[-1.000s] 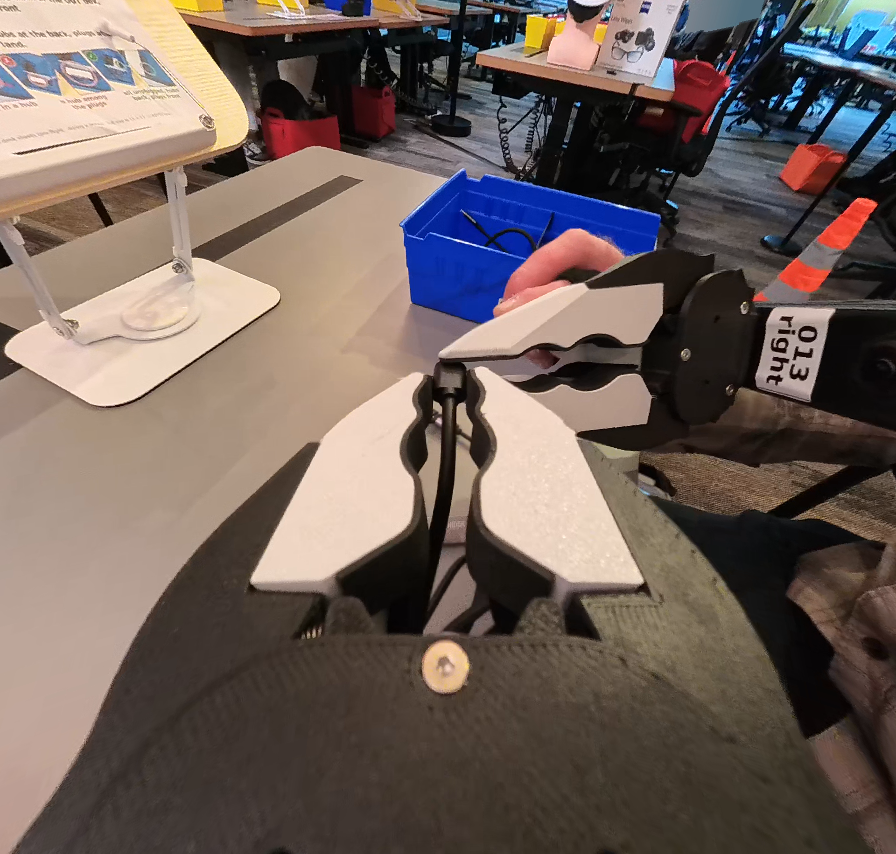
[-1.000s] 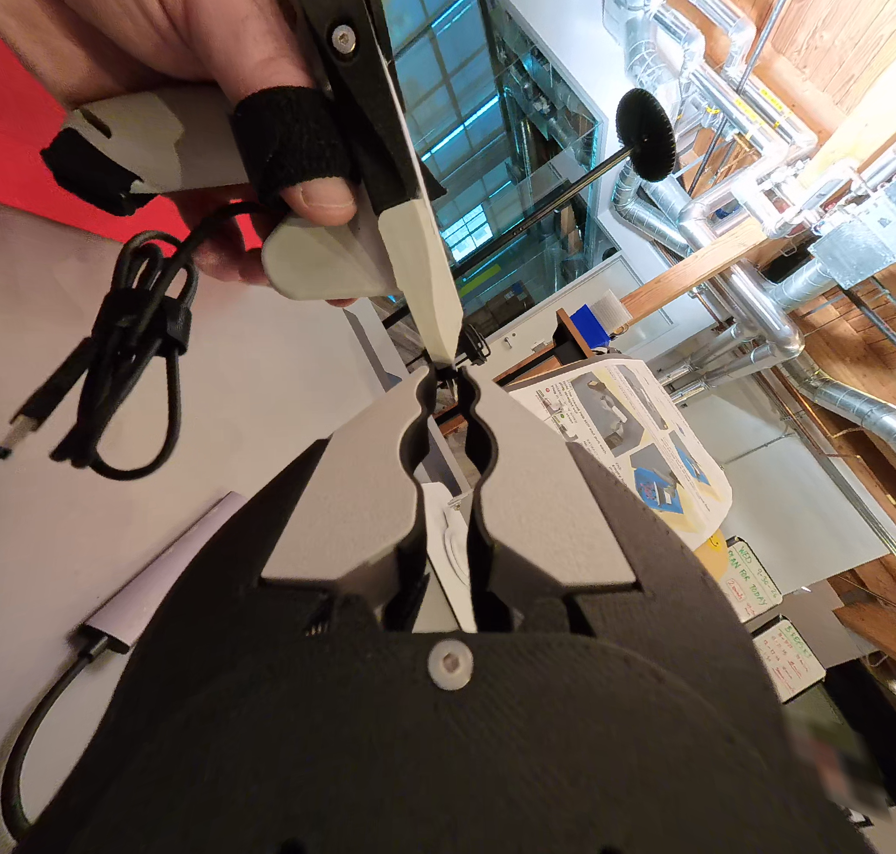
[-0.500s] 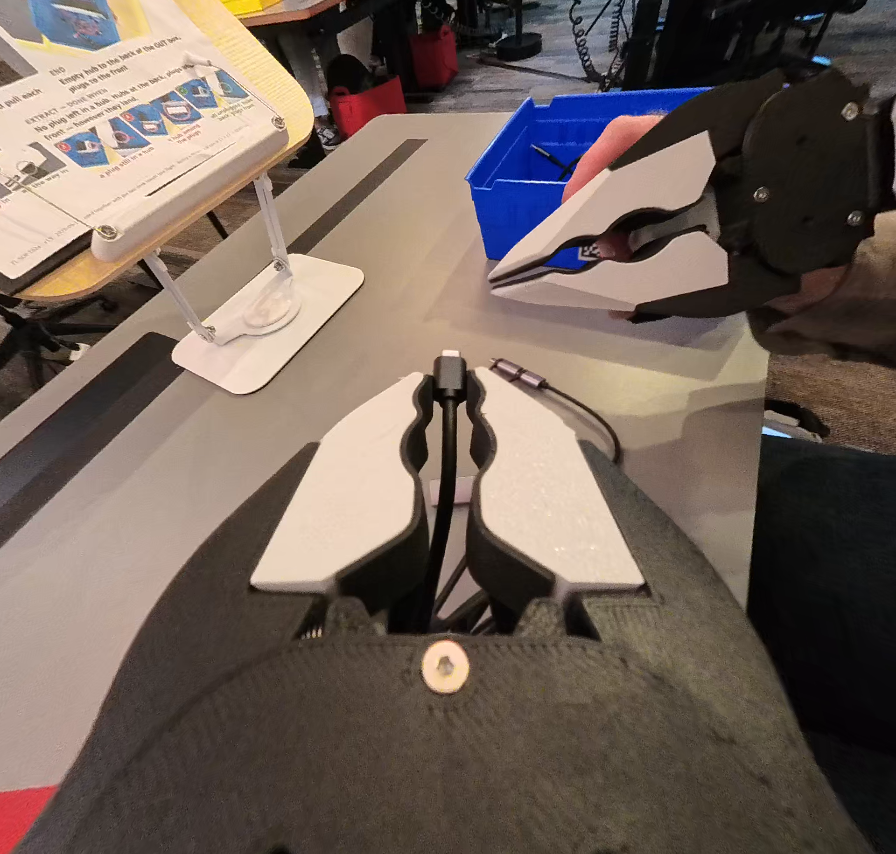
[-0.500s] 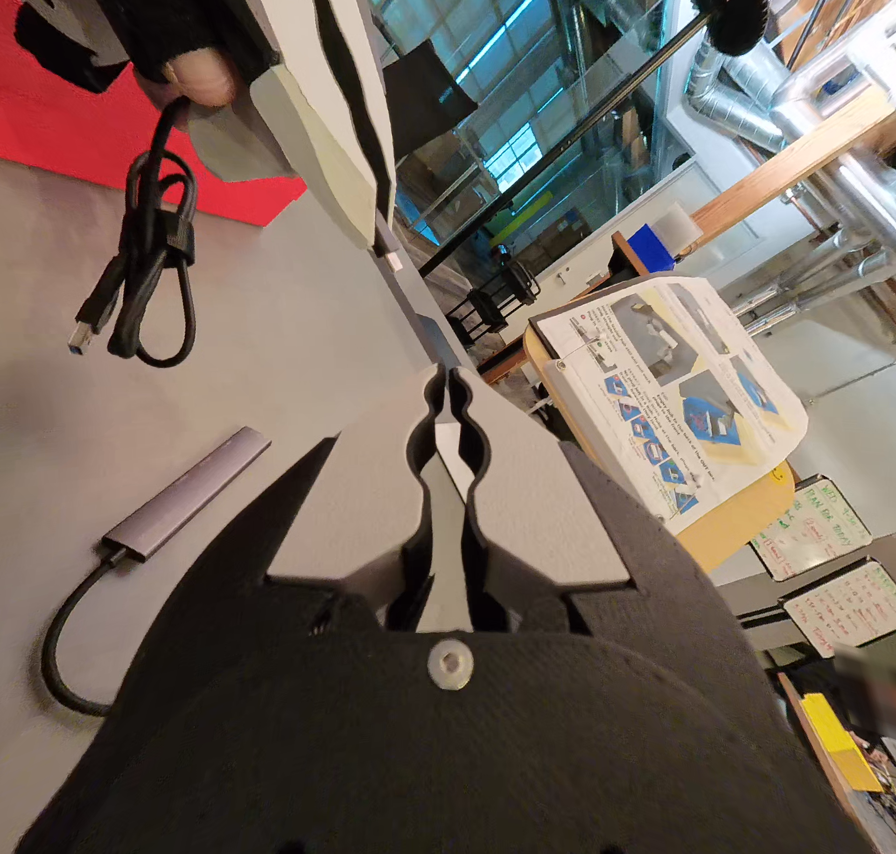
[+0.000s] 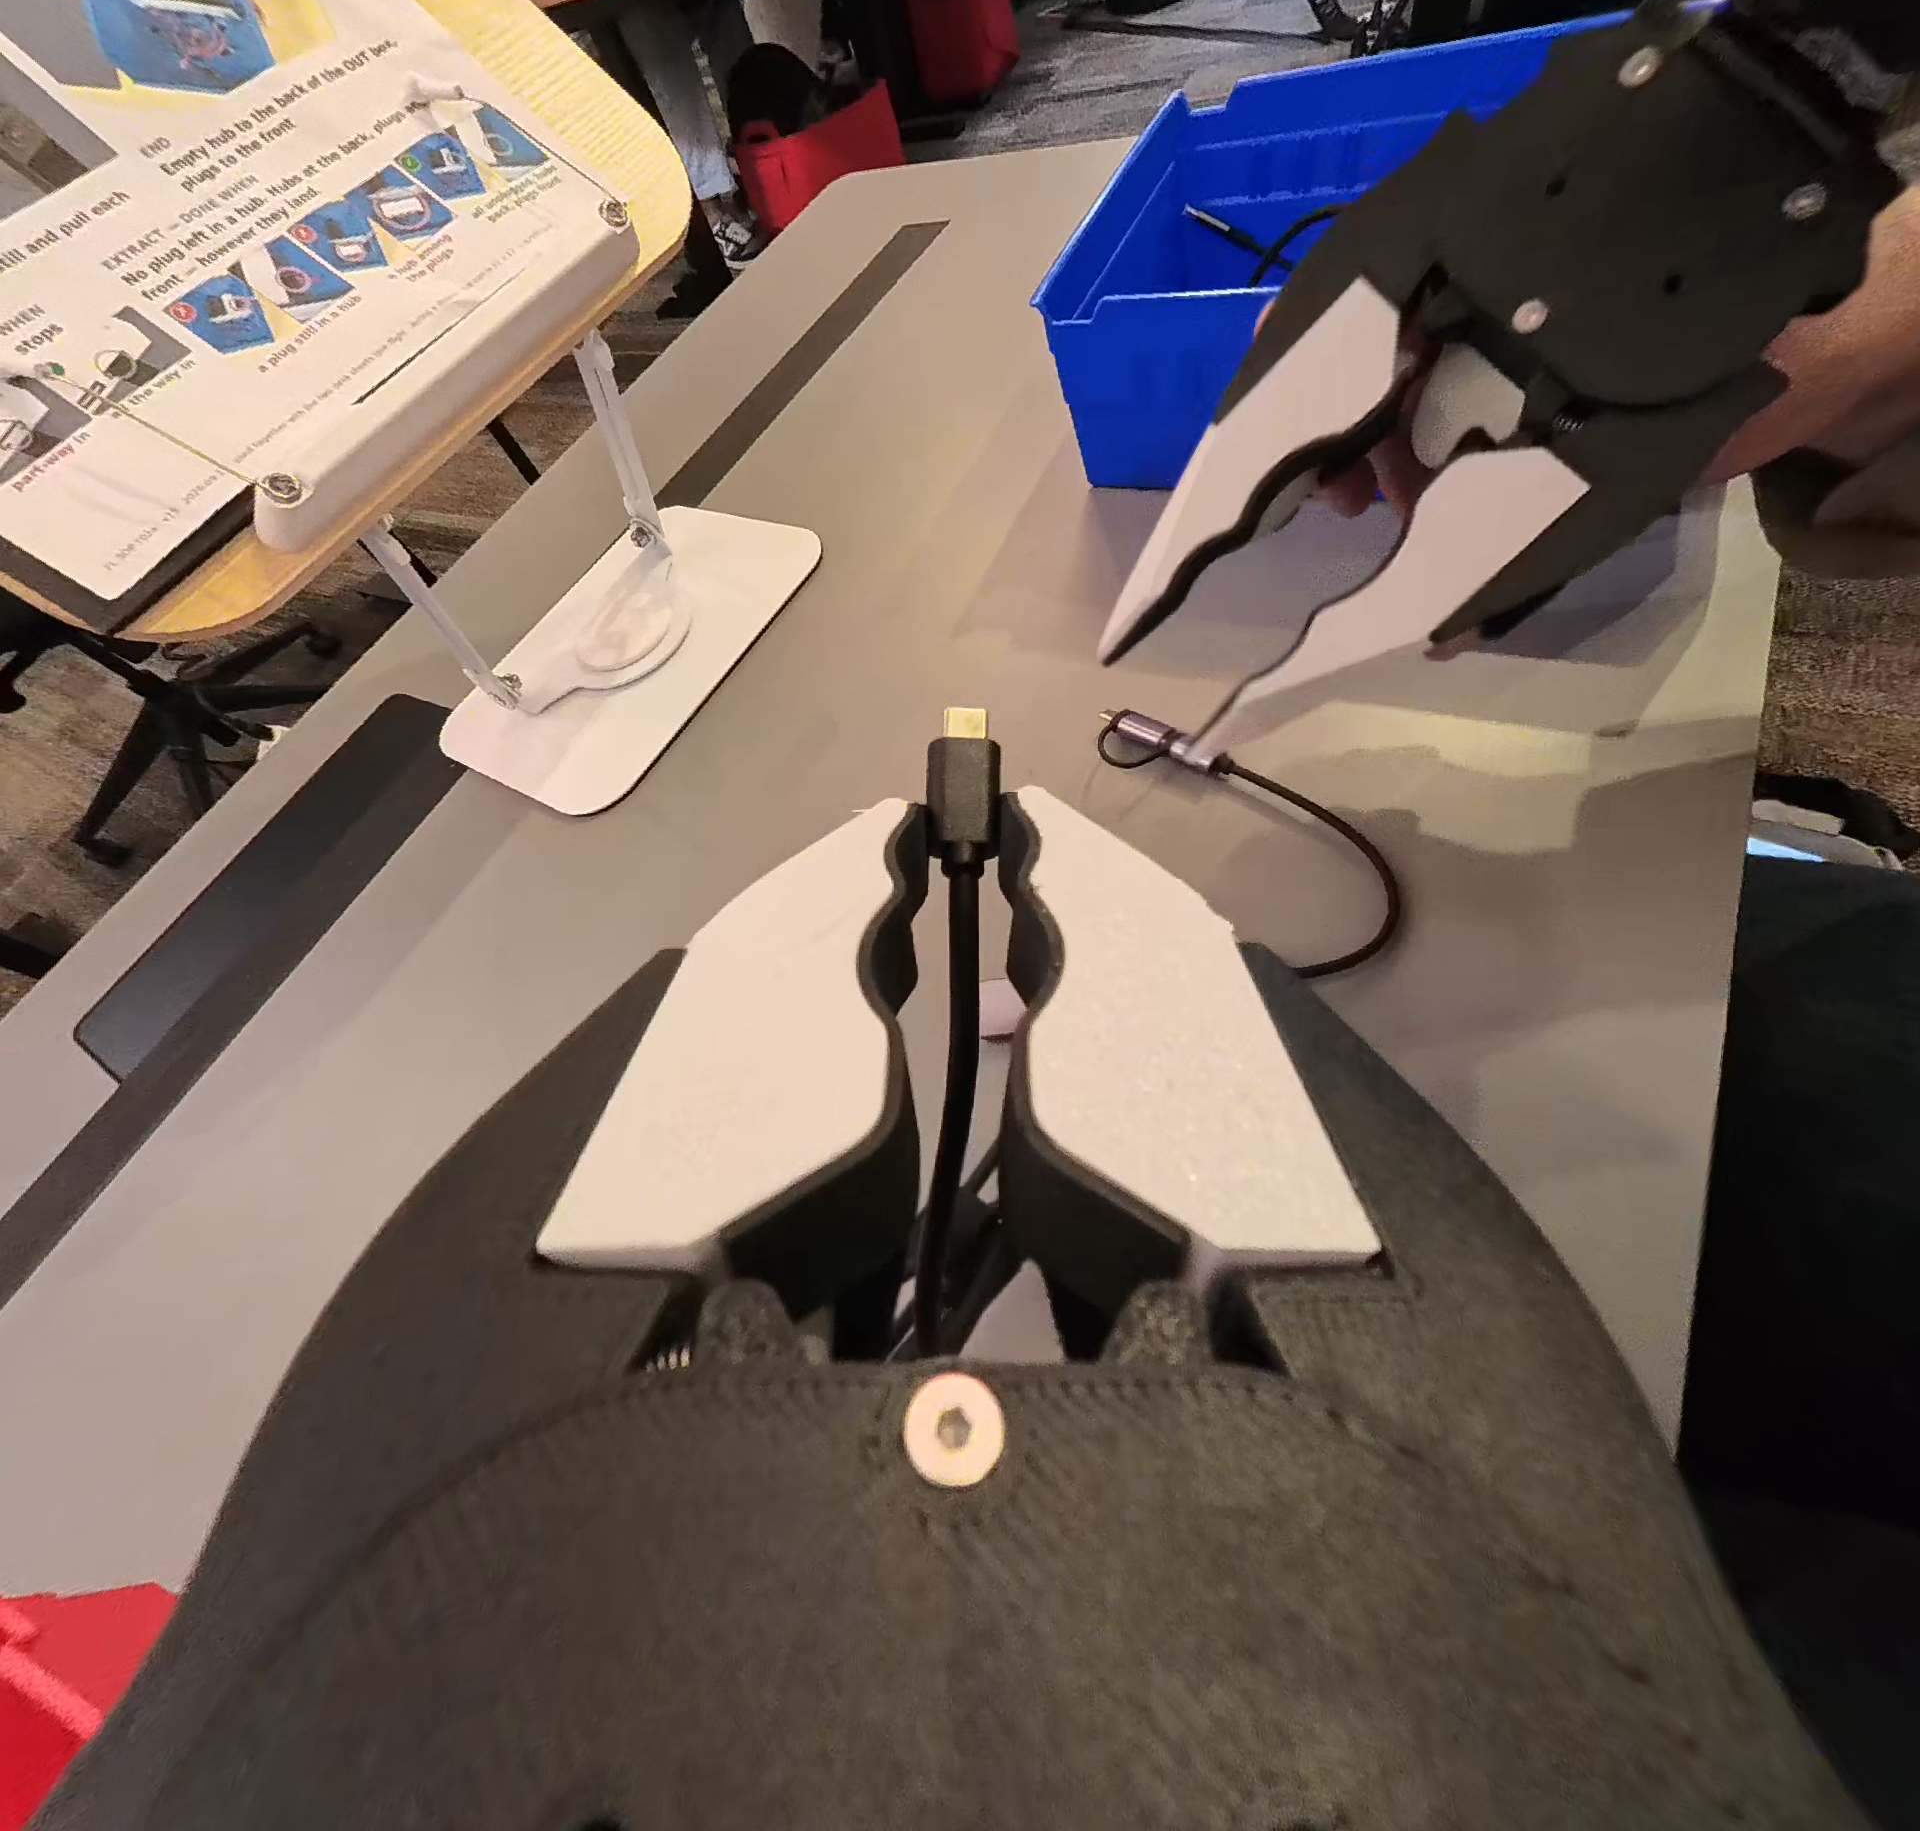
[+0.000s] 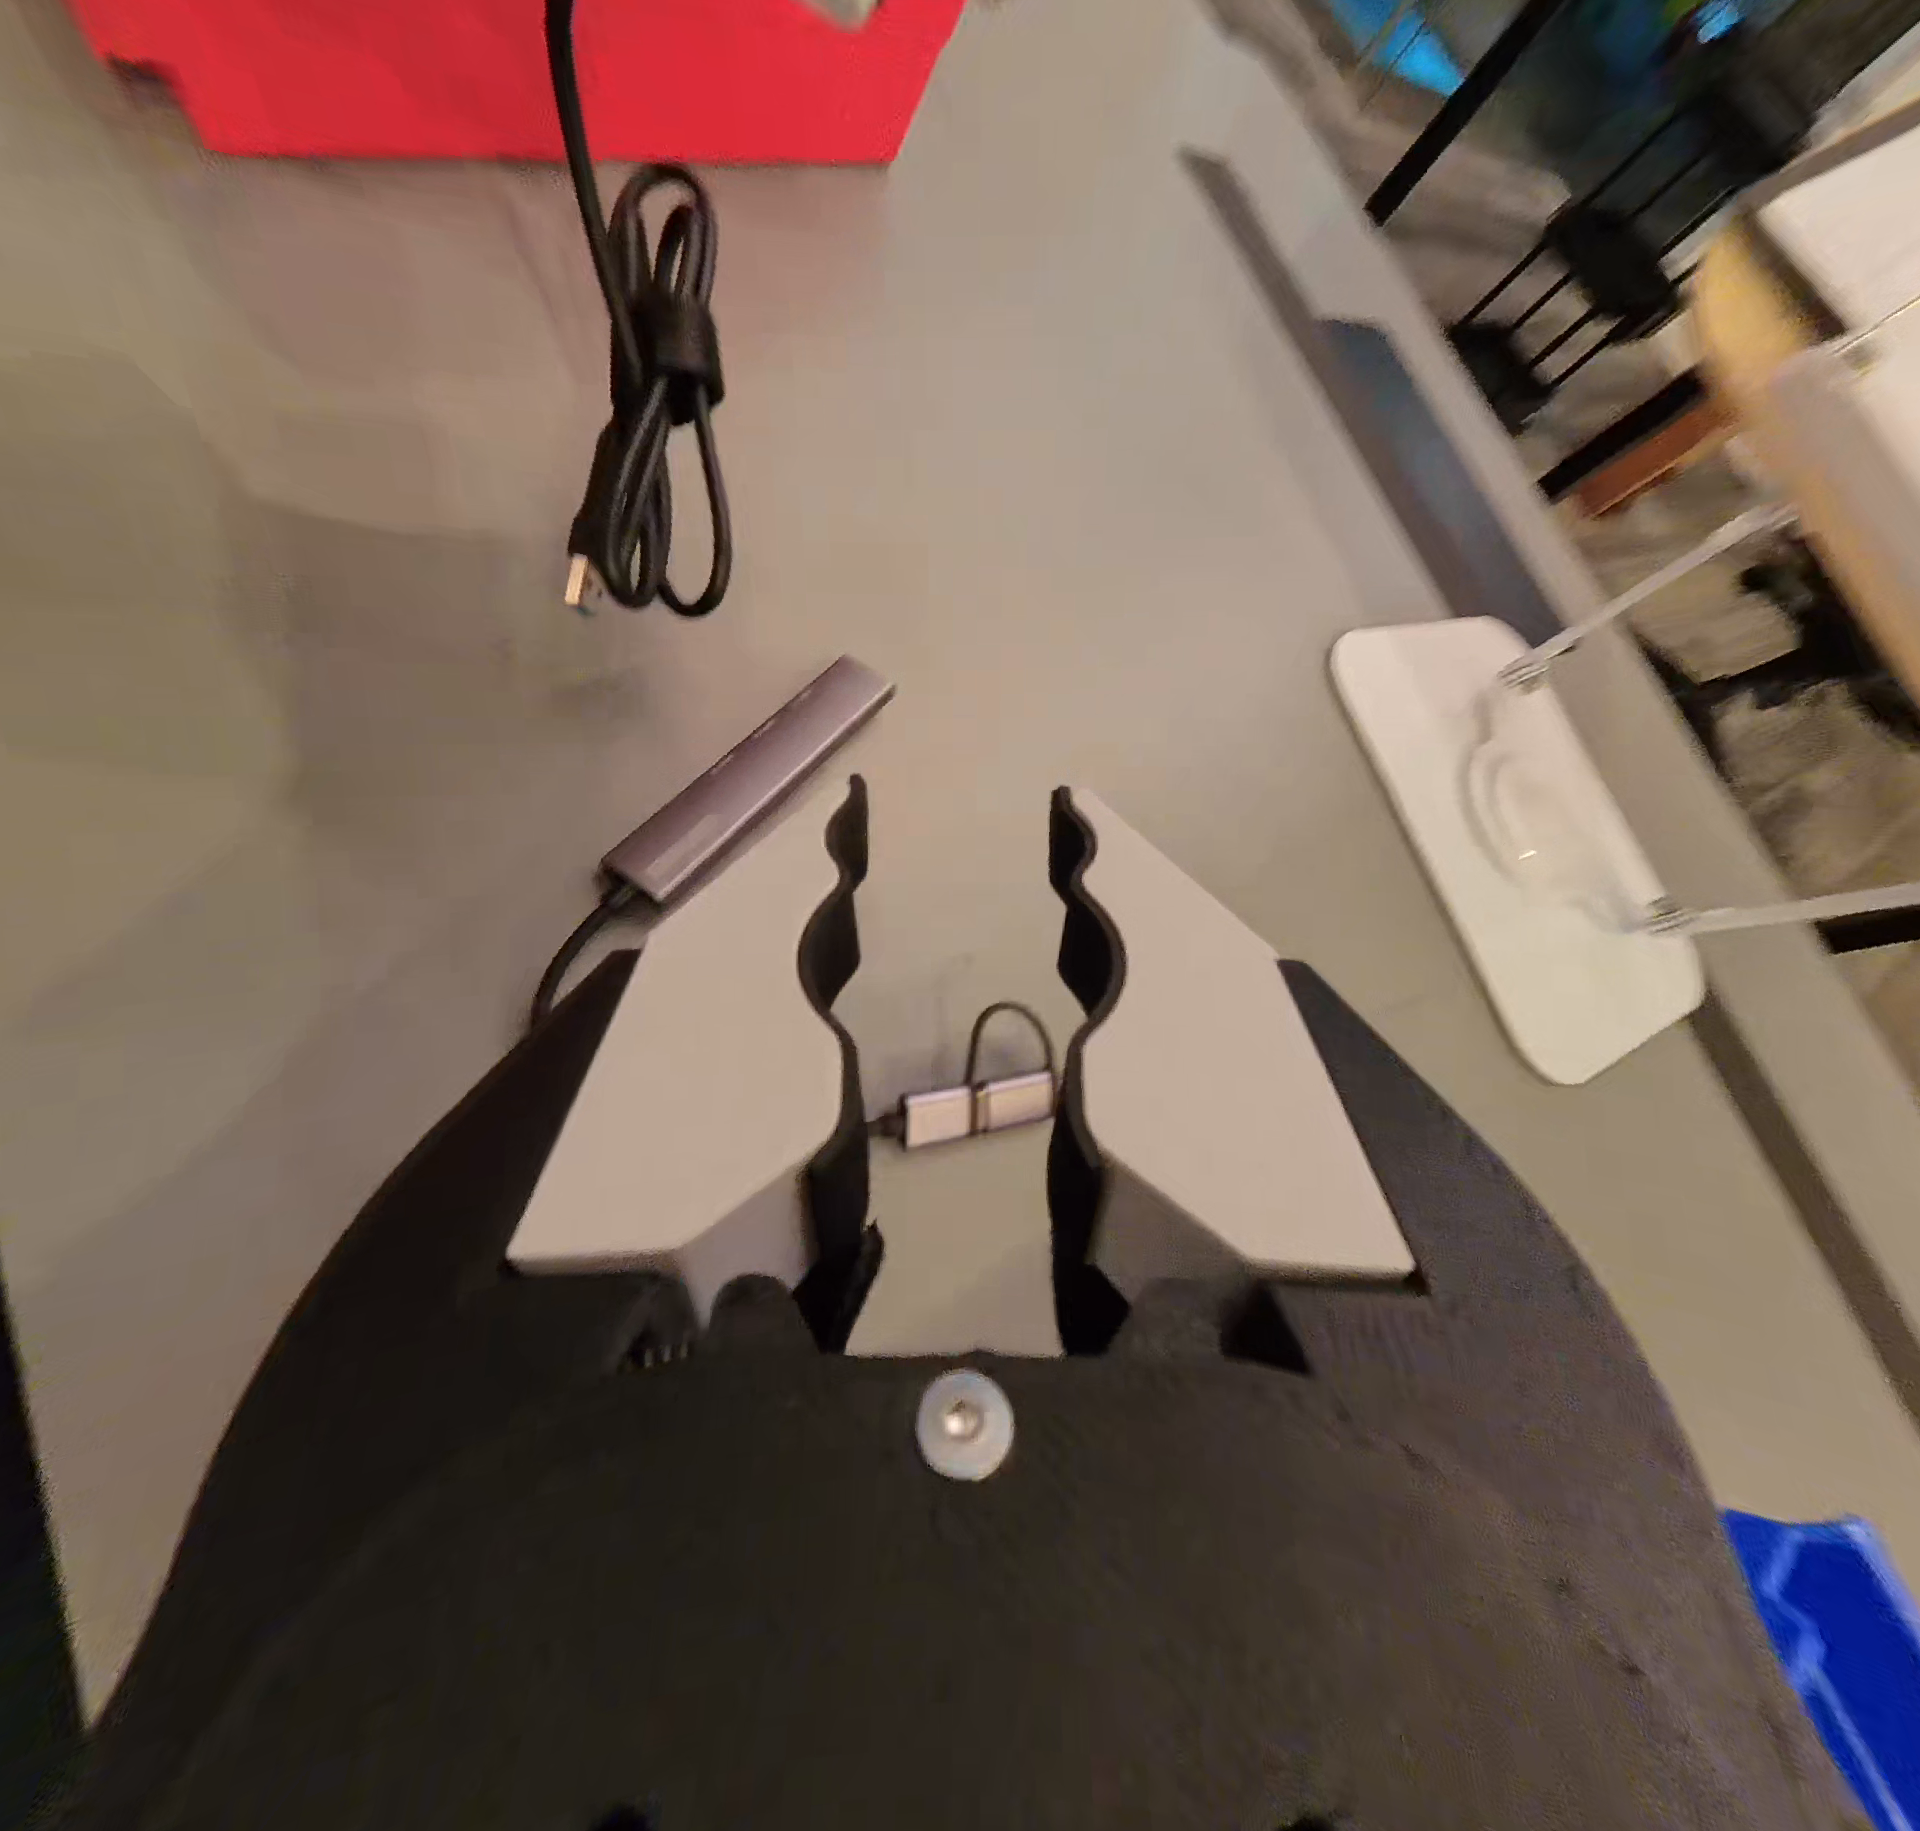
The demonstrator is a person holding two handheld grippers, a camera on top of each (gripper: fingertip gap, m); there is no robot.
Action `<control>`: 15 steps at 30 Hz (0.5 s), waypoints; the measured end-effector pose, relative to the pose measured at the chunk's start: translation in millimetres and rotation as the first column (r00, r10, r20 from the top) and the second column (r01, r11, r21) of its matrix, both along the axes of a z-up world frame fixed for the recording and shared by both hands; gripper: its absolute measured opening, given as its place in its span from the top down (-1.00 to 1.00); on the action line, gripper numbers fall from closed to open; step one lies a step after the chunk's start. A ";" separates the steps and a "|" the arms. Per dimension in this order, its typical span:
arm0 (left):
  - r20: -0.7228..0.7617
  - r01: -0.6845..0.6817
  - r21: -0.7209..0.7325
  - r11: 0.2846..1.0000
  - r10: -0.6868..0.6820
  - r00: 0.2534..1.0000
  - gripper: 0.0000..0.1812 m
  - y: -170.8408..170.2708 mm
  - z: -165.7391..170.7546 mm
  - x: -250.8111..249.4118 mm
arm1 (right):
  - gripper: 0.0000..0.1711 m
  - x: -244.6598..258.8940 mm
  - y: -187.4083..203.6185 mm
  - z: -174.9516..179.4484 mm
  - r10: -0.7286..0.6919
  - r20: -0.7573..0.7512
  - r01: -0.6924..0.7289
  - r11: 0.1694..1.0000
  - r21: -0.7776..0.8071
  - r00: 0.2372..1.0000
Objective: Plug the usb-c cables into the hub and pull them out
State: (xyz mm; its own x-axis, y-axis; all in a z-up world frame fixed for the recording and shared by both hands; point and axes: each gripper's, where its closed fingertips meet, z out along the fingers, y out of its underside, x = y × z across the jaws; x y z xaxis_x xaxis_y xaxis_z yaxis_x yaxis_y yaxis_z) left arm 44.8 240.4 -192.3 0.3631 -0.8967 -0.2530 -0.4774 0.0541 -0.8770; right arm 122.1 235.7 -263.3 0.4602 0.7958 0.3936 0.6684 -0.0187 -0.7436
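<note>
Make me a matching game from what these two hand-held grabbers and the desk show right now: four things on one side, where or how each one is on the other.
Things
1. black USB-C cable
2. grey hub
3. blue bin
4. right gripper

States
A. lying flat on the grey table, nothing plugged into it
B. open, over the hub's own small plug
C. clamped in the left gripper, plug pointing forward
D. standing at the table's far end, a cable inside

Pairs: 1-C, 2-A, 3-D, 4-B
</note>
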 end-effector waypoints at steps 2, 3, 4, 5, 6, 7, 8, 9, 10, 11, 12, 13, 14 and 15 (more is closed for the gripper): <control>-0.003 0.000 0.003 1.000 0.000 1.000 0.86 -0.1 0.2 -0.5 | 0.55 -0.1 -5.4 -16.7 0.015 0.020 -0.014 0.997 -0.078 1.000; -0.004 -0.001 0.005 1.000 0.001 1.000 0.86 -0.3 0.5 -0.8 | 0.51 -1.7 -9.0 -24.8 0.025 0.023 -0.023 0.993 -0.117 0.999; -0.004 -0.002 0.007 1.000 0.002 1.000 0.86 -0.2 0.9 -0.9 | 0.49 -3.8 -12.5 -31.8 0.032 0.019 -0.028 0.987 -0.155 0.999; -0.004 -0.001 0.007 1.000 0.001 1.000 0.86 -0.5 1.1 -1.0 | 0.48 -6.0 -16.0 -38.9 0.037 0.018 -0.033 0.981 -0.191 0.999; -0.005 0.000 0.007 1.000 0.000 1.000 0.86 -0.7 1.0 -1.0 | 0.46 -8.3 -19.5 -45.7 0.044 0.020 -0.038 0.974 -0.222 0.999; -0.006 -0.001 0.009 1.000 0.001 1.000 0.86 -0.6 1.0 -1.2 | 0.45 -10.5 -22.6 -51.9 0.052 0.024 -0.045 0.968 -0.245 0.998; -0.006 -0.002 0.010 1.000 0.002 1.000 0.86 -0.4 1.0 -1.4 | 0.44 -12.5 -24.8 -57.4 0.055 0.028 -0.046 0.963 -0.264 0.998; -0.006 -0.003 0.012 1.000 0.003 1.000 0.86 -0.3 1.0 -1.5 | 0.45 -13.8 -26.0 -62.7 0.050 0.033 -0.038 0.958 -0.283 0.998; -0.007 -0.002 0.012 1.000 0.002 1.000 0.86 -0.4 0.8 -1.5 | 0.46 -14.8 -26.5 -67.7 0.039 0.039 -0.025 0.953 -0.302 0.999; -0.008 -0.001 0.012 1.000 0.002 1.000 0.86 -0.5 0.6 -1.4 | 0.48 -15.7 -26.2 -72.2 0.027 0.043 -0.012 0.948 -0.318 0.999; -0.009 -0.002 0.014 1.000 0.002 1.000 0.86 -0.5 0.6 -1.3 | 0.50 -16.7 -25.3 -76.0 0.014 0.047 0.002 0.945 -0.327 0.999; -0.010 -0.002 0.015 1.000 0.002 1.000 0.86 -0.6 0.5 -1.2 | 0.53 -18.1 -24.4 -79.4 0.003 0.049 0.014 0.942 -0.337 0.999; -0.012 -0.001 0.015 1.000 0.001 1.000 0.86 -0.9 0.2 -1.0 | 0.54 -19.9 -24.4 -82.9 -0.004 0.051 0.021 0.936 -0.350 0.999; -0.013 -0.001 0.016 1.000 0.001 1.000 0.86 -1.0 0.1 -0.9 | 0.56 -22.2 -24.6 -85.6 -0.008 0.051 0.026 0.932 -0.361 0.999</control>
State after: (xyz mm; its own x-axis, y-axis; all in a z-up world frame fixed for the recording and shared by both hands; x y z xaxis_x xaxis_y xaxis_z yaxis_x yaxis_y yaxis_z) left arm 43.9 239.5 -192.2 0.3603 -0.8922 -0.2724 -0.4891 0.0680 -0.8696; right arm 99.8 211.1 -348.8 0.4629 0.8805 0.1022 0.6998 -0.2922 -0.6518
